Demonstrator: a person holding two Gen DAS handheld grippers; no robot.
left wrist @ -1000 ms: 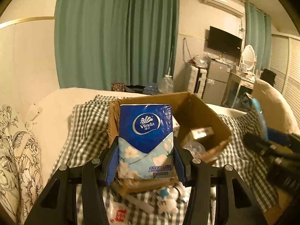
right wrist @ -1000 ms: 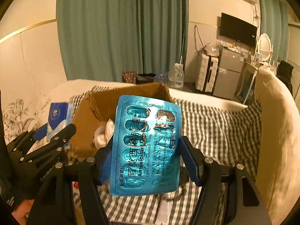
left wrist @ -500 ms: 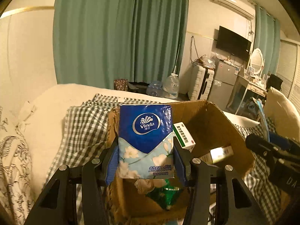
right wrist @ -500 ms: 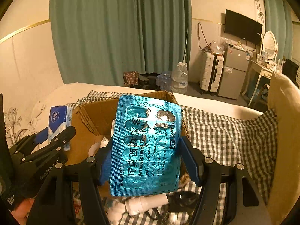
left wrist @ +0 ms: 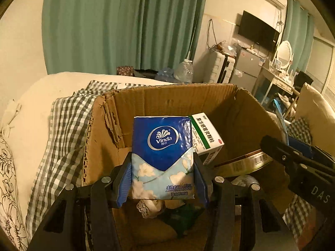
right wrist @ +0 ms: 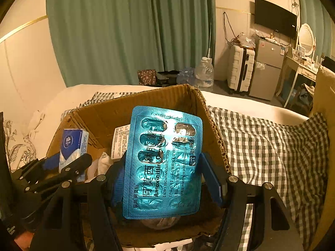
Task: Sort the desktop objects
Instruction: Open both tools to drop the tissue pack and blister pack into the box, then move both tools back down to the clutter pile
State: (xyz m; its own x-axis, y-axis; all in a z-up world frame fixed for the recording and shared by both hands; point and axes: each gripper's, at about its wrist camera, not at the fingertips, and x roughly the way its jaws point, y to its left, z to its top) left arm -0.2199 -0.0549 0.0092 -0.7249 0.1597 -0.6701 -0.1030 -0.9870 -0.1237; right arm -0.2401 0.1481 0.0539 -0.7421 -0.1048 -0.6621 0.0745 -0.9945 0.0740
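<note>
The left claw (left wrist: 162, 179) squeezes a blue tissue pack (left wrist: 162, 159) and holds it over the open cardboard box (left wrist: 167, 96). The right claw (right wrist: 165, 179) squeezes a shiny blue pill sheet (right wrist: 165, 163) over the same box. A medicine box (left wrist: 206, 135) already lies inside. This looks like the drop-off step. Next, each claw likely needs to let go so its thing falls in.

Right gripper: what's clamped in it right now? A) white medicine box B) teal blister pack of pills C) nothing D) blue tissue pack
B: the right gripper is shut on the teal blister pack, held upright above the cardboard box; the tissue pack is in the left gripper instead.
</note>
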